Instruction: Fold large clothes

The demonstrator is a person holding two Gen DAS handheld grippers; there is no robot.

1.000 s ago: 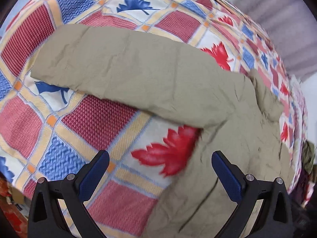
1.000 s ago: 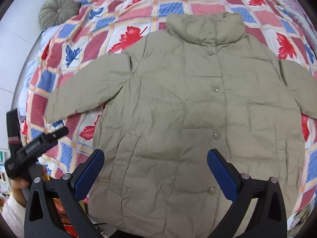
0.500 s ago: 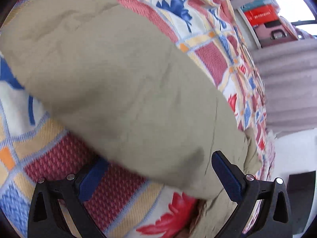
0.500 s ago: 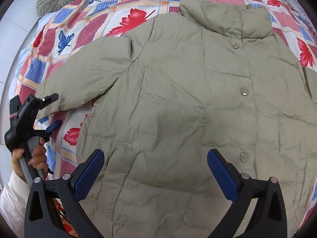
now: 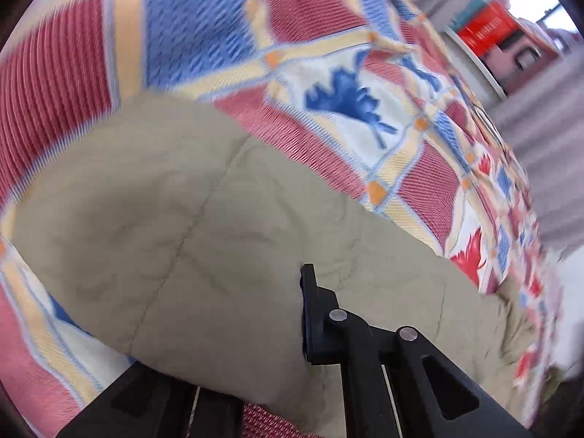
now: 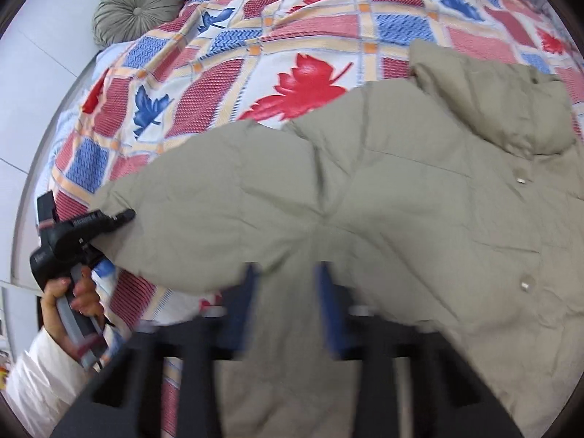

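A khaki padded jacket (image 6: 401, 200) lies front up on a patchwork bedspread (image 6: 219, 84), with its collar (image 6: 492, 98) at the far right. Its sleeve (image 6: 219, 189) stretches out to the left. My left gripper (image 6: 122, 216) is shut on the sleeve's cuff end. In the left wrist view the sleeve (image 5: 182, 237) fills the frame and drapes over one finger of the left gripper (image 5: 292, 328). My right gripper (image 6: 288, 292) is closing its jaws, with a fold of jacket below the armpit pinched between the blue pads (image 6: 328, 303).
A round grey-green cushion (image 6: 135, 9) sits at the bed's far left corner by the wall. A person's hand (image 6: 62, 292) in a white sleeve holds the left gripper's handle. Red boxes (image 5: 489, 29) stand on a shelf beyond the bedspread (image 5: 346, 109).
Both grippers have dropped onto the jacket and gone from wide open to closed: the left on the sleeve end, the right on the fabric near the armpit.
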